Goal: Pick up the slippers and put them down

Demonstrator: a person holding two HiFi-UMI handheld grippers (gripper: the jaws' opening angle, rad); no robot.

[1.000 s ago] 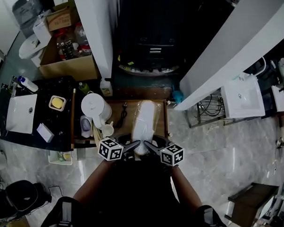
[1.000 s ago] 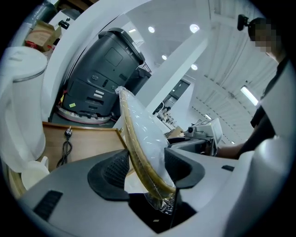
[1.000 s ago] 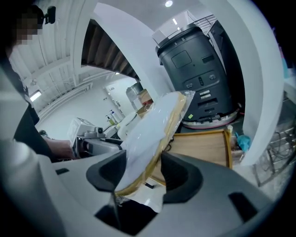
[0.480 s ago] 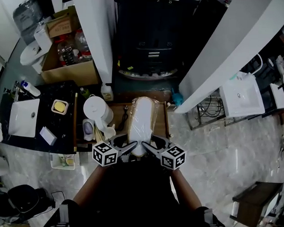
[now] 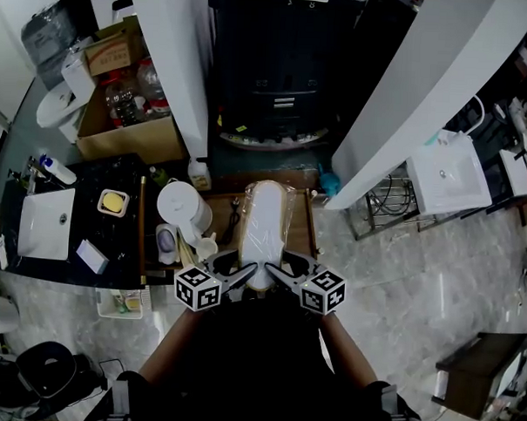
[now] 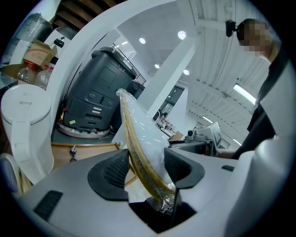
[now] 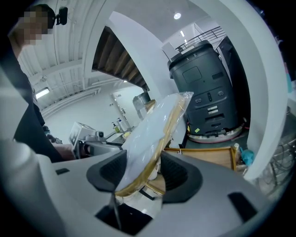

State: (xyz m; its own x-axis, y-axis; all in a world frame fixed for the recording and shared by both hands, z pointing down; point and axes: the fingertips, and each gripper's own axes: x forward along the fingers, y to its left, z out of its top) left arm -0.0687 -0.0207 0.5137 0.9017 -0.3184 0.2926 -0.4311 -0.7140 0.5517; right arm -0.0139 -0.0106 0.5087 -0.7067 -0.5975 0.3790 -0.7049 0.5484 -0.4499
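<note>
— At the left of the wooden table (image 5: pixel 300 220), what stands?
— A white kettle (image 5: pixel 178 207). Beside it, the left gripper (image 5: pixel 246 273) clamps the near end of the slippers (image 5: pixel 265 223), which are wrapped in clear plastic.
— And the right gripper (image 5: pixel 278 273)?
— Its jaws also grip that same end, from the other side. The pack tilts upward, over the table.

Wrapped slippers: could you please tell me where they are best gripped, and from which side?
Grip the near end of the wrapped slippers, one claw from each side, pinching across the flat pack's thickness. It is long and narrow, so two claws steady it; the left claw and right claw hold it so.
</note>
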